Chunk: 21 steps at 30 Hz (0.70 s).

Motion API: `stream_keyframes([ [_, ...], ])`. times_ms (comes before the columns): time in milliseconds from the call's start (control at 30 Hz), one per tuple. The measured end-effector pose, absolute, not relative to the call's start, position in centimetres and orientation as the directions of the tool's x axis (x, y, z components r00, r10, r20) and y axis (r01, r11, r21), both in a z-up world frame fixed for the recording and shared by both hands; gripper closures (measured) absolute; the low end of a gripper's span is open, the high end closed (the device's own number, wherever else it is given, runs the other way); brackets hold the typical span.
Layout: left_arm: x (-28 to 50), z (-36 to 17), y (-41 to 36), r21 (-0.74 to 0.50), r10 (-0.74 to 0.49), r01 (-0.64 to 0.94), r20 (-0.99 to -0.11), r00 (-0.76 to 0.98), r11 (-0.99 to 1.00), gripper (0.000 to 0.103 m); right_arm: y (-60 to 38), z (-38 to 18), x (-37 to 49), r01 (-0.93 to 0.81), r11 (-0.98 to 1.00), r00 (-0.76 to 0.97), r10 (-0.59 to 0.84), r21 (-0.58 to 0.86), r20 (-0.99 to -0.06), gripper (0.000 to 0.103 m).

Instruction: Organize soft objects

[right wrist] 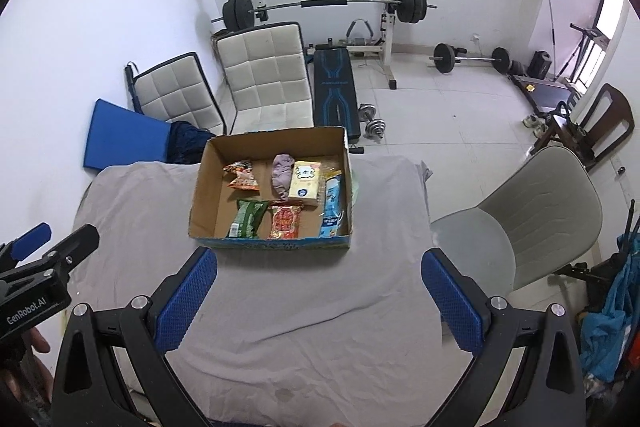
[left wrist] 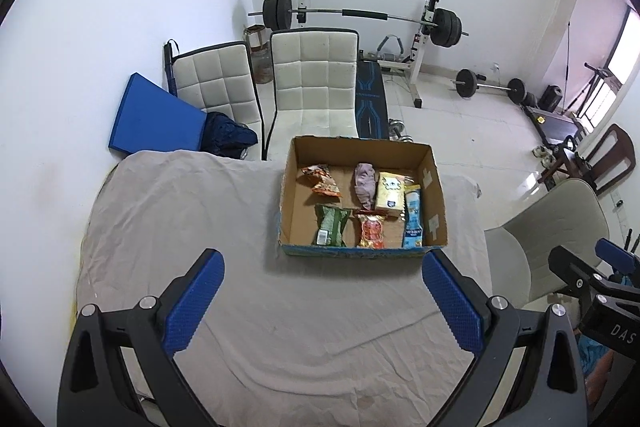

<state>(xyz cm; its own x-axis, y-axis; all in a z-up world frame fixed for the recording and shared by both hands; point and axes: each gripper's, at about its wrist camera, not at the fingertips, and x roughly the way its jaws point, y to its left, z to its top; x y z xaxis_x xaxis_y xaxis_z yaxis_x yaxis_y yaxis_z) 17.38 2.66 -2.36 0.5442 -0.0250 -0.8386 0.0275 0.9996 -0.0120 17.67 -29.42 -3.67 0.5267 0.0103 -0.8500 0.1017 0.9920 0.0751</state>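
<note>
An open cardboard box [left wrist: 434, 195] [right wrist: 202, 187] stands on the far side of a table covered with a grey cloth [left wrist: 180, 227] [right wrist: 140, 211]. Inside it lie an orange snack bag [left wrist: 322, 181] [right wrist: 241, 177], a green bag [left wrist: 330, 225] [right wrist: 247, 219], a red bag [left wrist: 372, 231] [right wrist: 285, 221], a purple cloth [left wrist: 365, 183] [right wrist: 281, 173], a yellow tissue pack [left wrist: 391, 195] [right wrist: 306, 183] and a blue packet [left wrist: 412, 221] [right wrist: 332, 207]. My left gripper [left wrist: 323, 267] is open and empty, in front of the box. My right gripper [right wrist: 319, 267] is open and empty, also in front of the box.
Two white padded chairs [left wrist: 314, 83] [right wrist: 266, 67] stand behind the table, a grey chair [left wrist: 560, 223] [right wrist: 520, 223] to its right. A blue mat [left wrist: 154, 115] leans on the left wall. A barbell rack [left wrist: 360, 15], bench and dumbbells [right wrist: 372, 121] fill the far floor.
</note>
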Motion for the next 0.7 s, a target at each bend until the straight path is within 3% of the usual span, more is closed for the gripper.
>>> stream_keyframes([
  [700,19.8,-3.5,3.0,0.008,-0.002,0.016,-0.839,0.545,1.000,0.001,-28.1,-4.7,21.3,0.088,0.995,0.524,-0.015,0.037,-0.852,0.000],
])
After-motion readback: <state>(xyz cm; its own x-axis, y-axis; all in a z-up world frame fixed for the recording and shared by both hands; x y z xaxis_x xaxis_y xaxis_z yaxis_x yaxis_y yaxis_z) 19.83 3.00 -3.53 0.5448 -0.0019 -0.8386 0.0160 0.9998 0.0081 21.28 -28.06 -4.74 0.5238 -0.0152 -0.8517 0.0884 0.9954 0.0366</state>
